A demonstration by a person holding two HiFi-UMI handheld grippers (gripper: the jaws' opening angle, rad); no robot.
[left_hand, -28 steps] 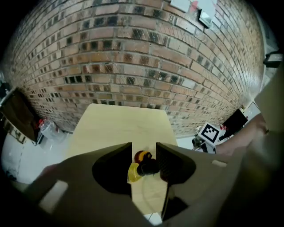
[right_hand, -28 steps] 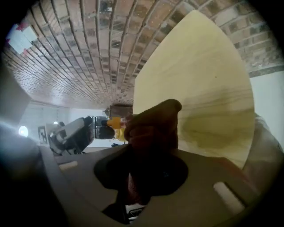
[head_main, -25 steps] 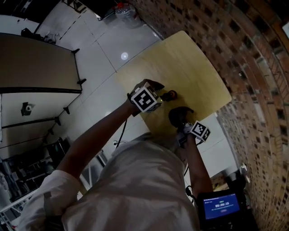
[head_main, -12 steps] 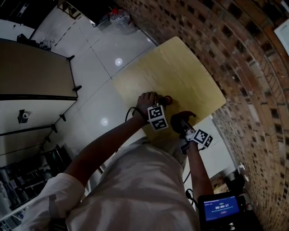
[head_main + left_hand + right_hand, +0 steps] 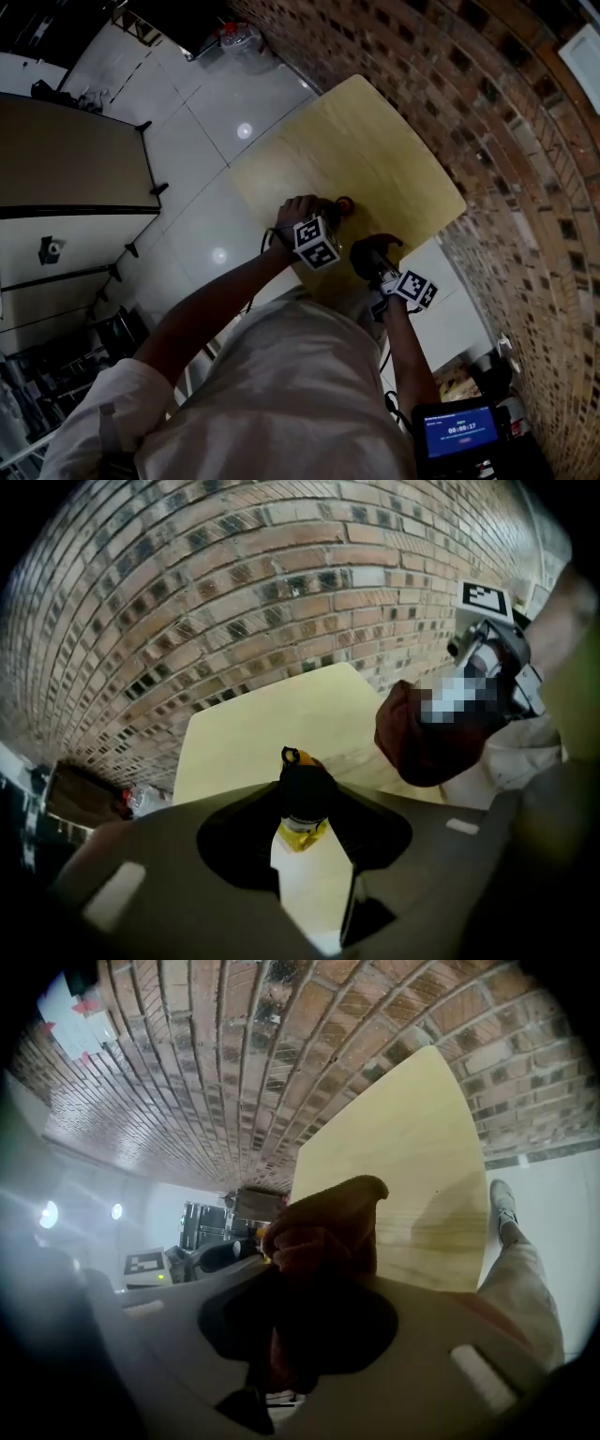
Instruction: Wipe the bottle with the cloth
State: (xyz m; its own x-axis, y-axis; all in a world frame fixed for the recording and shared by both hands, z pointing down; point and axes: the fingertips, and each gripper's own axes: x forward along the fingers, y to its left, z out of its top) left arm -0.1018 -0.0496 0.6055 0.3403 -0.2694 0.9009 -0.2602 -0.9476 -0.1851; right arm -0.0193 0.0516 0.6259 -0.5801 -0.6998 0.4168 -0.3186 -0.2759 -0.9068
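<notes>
A small bottle (image 5: 302,803) with a dark top and a yellow label stands upright on the pale wooden table (image 5: 375,141). My left gripper (image 5: 302,829) has come down over it. Its jaws have just been closing, with the bottle between the fingertips and no gap showing at its sides. In the head view only the bottle's reddish cap (image 5: 344,203) shows past the left gripper (image 5: 335,216). My right gripper (image 5: 379,264) is shut on a bunched dark red cloth (image 5: 323,1237). It holds the cloth (image 5: 422,742) just right of the bottle, apart from it.
A brick wall (image 5: 487,103) runs along the table's far and right sides. White tiled floor (image 5: 216,103) lies to the left, with a grey counter (image 5: 75,150) beyond it. A lit screen (image 5: 457,429) sits at the lower right. The person's torso hides the table's near edge.
My left gripper has sunk and rolled, coming down round the bottle, and its marker cube looks smaller now. The right gripper with the cloth has barely shifted.
</notes>
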